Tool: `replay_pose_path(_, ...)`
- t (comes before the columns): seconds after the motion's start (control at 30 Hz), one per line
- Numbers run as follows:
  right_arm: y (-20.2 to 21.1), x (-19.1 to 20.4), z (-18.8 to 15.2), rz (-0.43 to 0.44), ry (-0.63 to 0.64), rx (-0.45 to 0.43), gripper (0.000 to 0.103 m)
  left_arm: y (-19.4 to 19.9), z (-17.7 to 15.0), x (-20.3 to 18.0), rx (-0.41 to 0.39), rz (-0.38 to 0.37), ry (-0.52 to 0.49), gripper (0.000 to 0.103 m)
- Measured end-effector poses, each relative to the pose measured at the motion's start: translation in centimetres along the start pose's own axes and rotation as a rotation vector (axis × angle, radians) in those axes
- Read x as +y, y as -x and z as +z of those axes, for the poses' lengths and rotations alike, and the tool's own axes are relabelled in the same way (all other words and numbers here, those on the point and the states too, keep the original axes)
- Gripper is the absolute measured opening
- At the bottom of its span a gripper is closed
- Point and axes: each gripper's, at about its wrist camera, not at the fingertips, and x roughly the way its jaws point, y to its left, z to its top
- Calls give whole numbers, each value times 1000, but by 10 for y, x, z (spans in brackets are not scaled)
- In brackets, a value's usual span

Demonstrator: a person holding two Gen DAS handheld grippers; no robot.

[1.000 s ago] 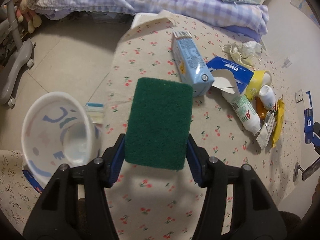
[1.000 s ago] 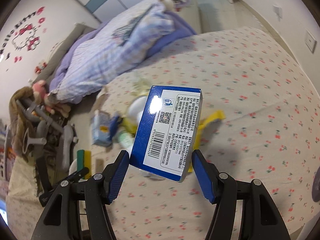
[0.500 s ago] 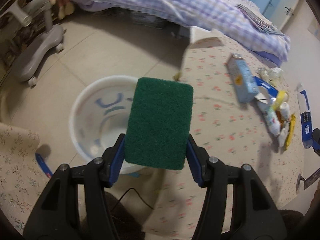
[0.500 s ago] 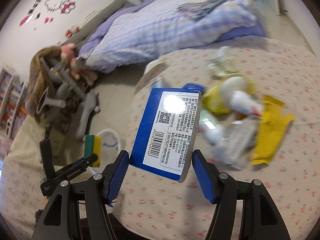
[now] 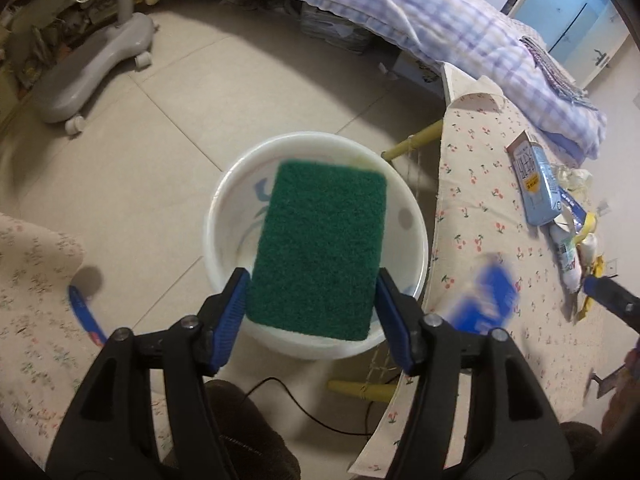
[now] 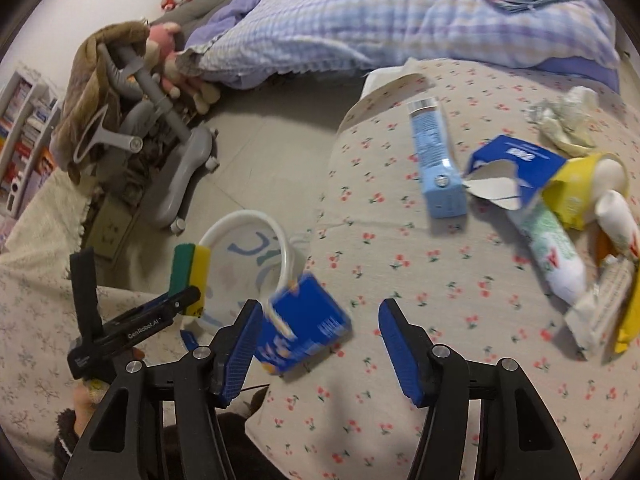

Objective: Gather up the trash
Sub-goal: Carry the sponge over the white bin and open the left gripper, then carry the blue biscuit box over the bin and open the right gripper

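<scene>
Over the white basin [image 5: 316,240], the left gripper [image 5: 314,298] clamps a green sponge [image 5: 318,252]. Right gripper [image 6: 320,338] stands spread apart; blurred blue box [image 6: 302,334] at its 10 o'clock, ungripped.

From my left gripper [image 5: 312,300] the sponge [image 5: 320,248] sits between the fingers, and the basin [image 5: 224,200] lies on the floor straight ahead, beneath it. The table [image 5: 480,208] stands to its right. From my right gripper [image 6: 320,336] the box [image 6: 304,332] is just ahead, between the spread fingers, nearer the left one, over the table edge beside the basin's rim. Farther ahead and to the right on the table lie the carton [image 6: 436,160], the torn box [image 6: 516,164], the bottle [image 6: 556,252] and the crumpled tissue [image 6: 564,120]. The bed [image 6: 400,12] lies behind the table, and the chair base [image 6: 180,176] stands on the floor beyond the basin, to the left.
</scene>
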Motion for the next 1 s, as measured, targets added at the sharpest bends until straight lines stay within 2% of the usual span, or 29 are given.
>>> replay_pose_path(0.17, -23, -1, 2, -21, -29, 42, 61, 5, 3, 17, -7, 6, 51, 79)
replay_pose_path(0.37, -45, 8, -6, -29, 3, 120, 62, 12, -1, 33, 0, -7, 76, 81)
replay_pose_path(0.4, -51, 11, -9, -24, 15, 144, 63, 12, -2, 35, 6, -11, 79, 81)
replay_pose_path(0.5, -69, 19, -17, -20, 41, 213, 77, 13, -5, 40, 22, -23, 87, 81)
replay_pose_path(0.6, -83, 28, -27, -46, 85, 272, 79, 16, -7, 41, 26, -38, 92, 81)
replay_pose_path(0.83, -103, 43, -34, -107, 175, 296, 79, 21, -11, 40, 34, -65, 84, 81)
replay_pose_path(0.87, -103, 45, -34, -113, 192, 296, 82, 21, -10, 41, 35, -69, 84, 81)
replay_pose_path(0.93, -105, 52, -35, -129, 241, 289, 98, 22, -10, 43, 36, -77, 89, 81)
replay_pose_path(1.0, -105, 61, -36, -155, 302, 265, 103, 23, -10, 44, 34, -80, 94, 81)
